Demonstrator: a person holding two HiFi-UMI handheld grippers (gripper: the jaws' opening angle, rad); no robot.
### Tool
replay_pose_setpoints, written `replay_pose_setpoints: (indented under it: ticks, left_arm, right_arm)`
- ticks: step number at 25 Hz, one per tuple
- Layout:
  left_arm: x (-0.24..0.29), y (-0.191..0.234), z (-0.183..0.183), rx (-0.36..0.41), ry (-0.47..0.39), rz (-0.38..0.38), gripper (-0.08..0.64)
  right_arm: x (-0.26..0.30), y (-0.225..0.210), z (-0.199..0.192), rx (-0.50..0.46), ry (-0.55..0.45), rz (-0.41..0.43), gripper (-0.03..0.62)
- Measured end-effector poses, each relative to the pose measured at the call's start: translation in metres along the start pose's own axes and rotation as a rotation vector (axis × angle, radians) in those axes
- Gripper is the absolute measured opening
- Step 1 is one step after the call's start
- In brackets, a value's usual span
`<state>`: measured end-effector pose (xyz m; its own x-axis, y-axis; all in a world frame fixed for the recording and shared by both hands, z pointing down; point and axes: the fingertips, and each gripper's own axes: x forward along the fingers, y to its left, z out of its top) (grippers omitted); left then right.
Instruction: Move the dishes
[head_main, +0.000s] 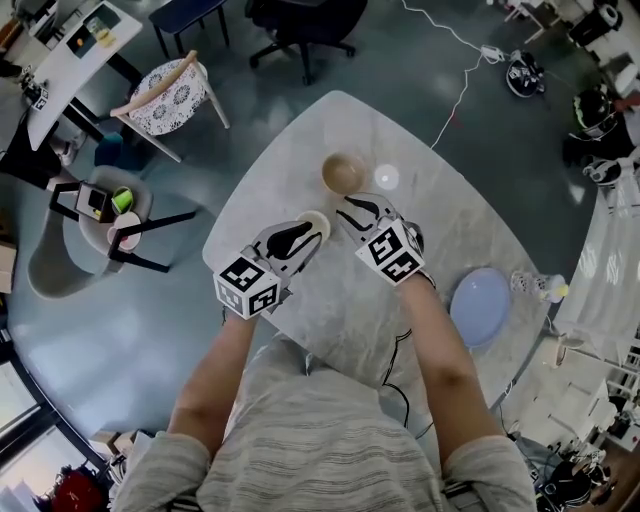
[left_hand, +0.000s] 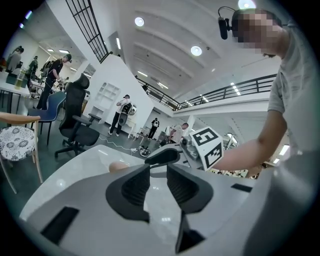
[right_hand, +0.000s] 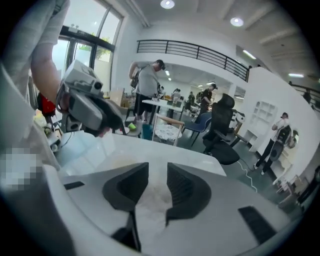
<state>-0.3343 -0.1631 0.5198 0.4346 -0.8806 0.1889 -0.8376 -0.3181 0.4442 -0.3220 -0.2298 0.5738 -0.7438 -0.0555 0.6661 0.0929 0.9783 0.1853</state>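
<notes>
Hovering low over bench (head_main: 440, 220), both aimed toward tan bowl (head_main: 343, 173). Left gripper (head_main: 300, 237) just short of bowl, jaws slightly parted, nothing between; small pale dish (head_main: 318, 220) at its tip. Right gripper (head_main: 355, 208) just beside bowl, likewise parted and empty. Blue plate (head_main: 480, 305) well apart from bowl, near bench edge. Likely kept parted, ready for a first pick.

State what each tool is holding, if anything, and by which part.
Nothing is held. The left tool and the right tool both have their jaws apart, with only the table showing between them.
</notes>
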Motion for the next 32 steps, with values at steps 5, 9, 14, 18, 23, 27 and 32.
replay_pose_setpoints:
  ticks: [5, 9, 14, 18, 23, 27, 32]
  left_arm:
    - [-0.001, 0.003, -0.007, -0.001, 0.013, 0.005, 0.117]
    - [-0.002, 0.008, -0.012, -0.005, 0.024, 0.019, 0.129]
    - [-0.008, 0.020, -0.016, 0.004, 0.050, 0.036, 0.148]
    - [-0.012, 0.025, -0.023, 0.003, 0.067, 0.041, 0.164]
    - [-0.016, 0.026, -0.028, -0.004, 0.078, 0.040, 0.167]
    - [-0.015, 0.023, -0.031, 0.002, 0.089, 0.030, 0.167]
    - [-0.013, 0.018, -0.032, 0.006, 0.101, 0.007, 0.167]
  right_arm:
    - [0.025, -0.008, -0.020, -0.140, 0.138, 0.027, 0.137]
    - [0.042, -0.011, -0.039, -0.208, 0.223, 0.044, 0.137]
    - [0.062, -0.014, -0.062, -0.266, 0.334, 0.060, 0.138]
    - [0.074, -0.016, -0.076, -0.306, 0.403, 0.070, 0.138]
    - [0.087, -0.019, -0.085, -0.325, 0.451, 0.063, 0.124]
    - [0.092, -0.021, -0.091, -0.332, 0.481, 0.045, 0.071]
    - [0.091, -0.025, -0.094, -0.360, 0.505, 0.018, 0.035]
